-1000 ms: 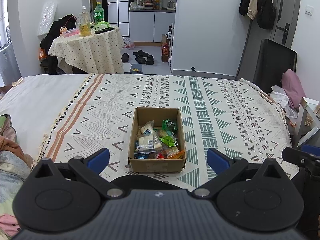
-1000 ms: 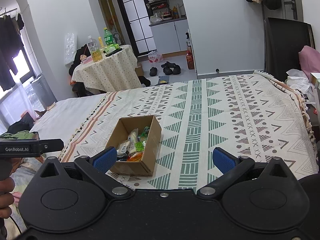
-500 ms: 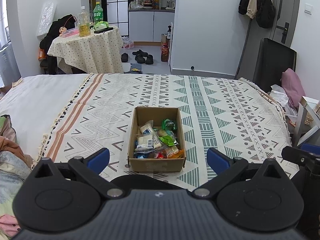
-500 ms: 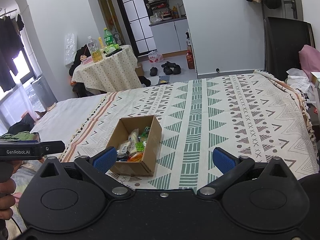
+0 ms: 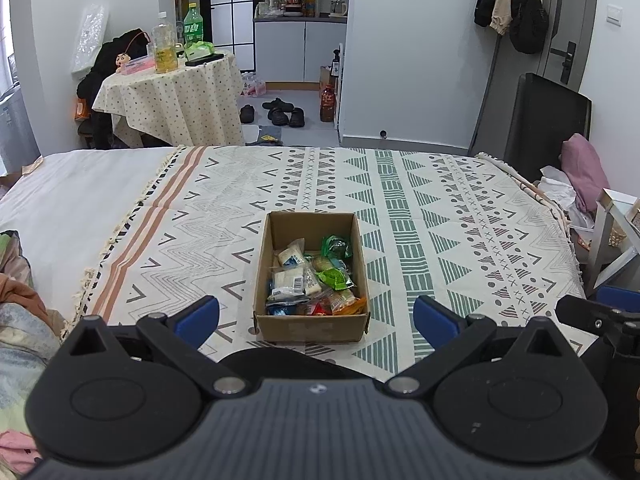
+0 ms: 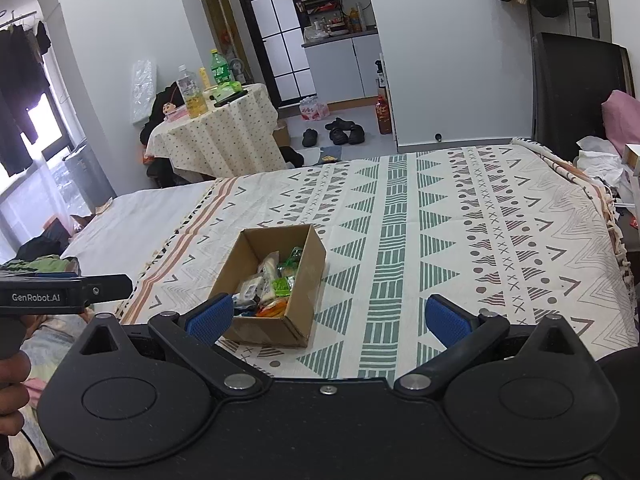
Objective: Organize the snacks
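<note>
A: Left wrist view: the box sits on the bed, dead ahead at twelve o'clock of the left gripper, whose blue pads are spread wide and hold nothing. The snacks are heaped inside, mostly toward the near end.

B: And the right gripper?

A: Also released, empty, with the box at about eleven o'clock of it, close to its left pad.

B: Which way does the box run?

A: Its long axis runs from six to twelve o'clock in the left view, short near wall facing the camera. From the right wrist it slants, far end toward one o'clock. Open top, upright.

B: What could go wrong?

A: I'd judge three things. The packets overlap and are slippery, so a pinch may lift two at once or slide off. The bed is soft, so pressing down on a wall could tip the box. And the two grippers are near each other, so reaching in together risks a clash.
</note>
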